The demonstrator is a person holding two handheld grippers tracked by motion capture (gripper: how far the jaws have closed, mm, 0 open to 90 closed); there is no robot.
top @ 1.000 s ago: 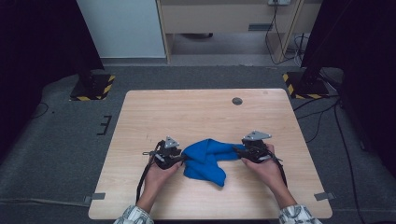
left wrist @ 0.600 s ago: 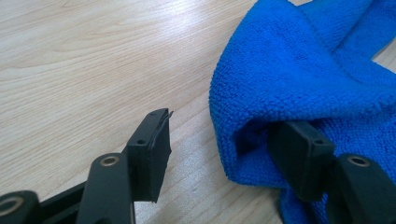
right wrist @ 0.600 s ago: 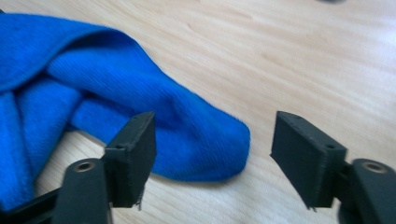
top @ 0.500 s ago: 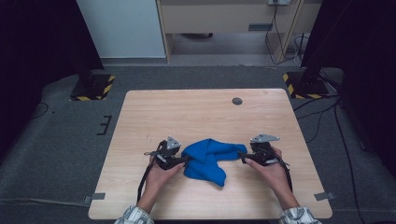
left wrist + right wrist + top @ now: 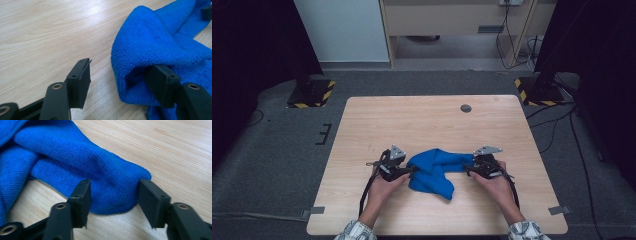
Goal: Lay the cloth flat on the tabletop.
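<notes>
**Blue cloth lay between two open grippers near the front edge of the table**

A light wooden table (image 5: 432,125) was seen from above, standing on a grey floor (image 5: 277,150). A crumpled blue microfibre cloth (image 5: 437,170) lay on it, closer to the front edge than to the back edge and roughly midway between the left and right edges. A small round dark grommet (image 5: 466,108) was set into the tabletop near the back edge, toward the back right corner, well apart from the cloth.

The left gripper (image 5: 404,171) was held by the person's left hand (image 5: 384,186) at the cloth's left end. In the left gripper view, its jaws were spread wide: one jaw stood over bare wood, apart from the fabric, while the other was tucked into a fold at the cloth's edge (image 5: 160,57). Nothing was clamped between them.

The right gripper (image 5: 469,170) was held by the right hand (image 5: 494,184) at the cloth's right end. In the right gripper view, its jaws were also open, and a rounded corner of the cloth (image 5: 112,185) sat between them, with both pads right at the fabric's sides. Whether the pads were pressing it could not be told.

Patterned sleeve cuffs (image 5: 357,232) were visible at the bottom of the high view.
</notes>
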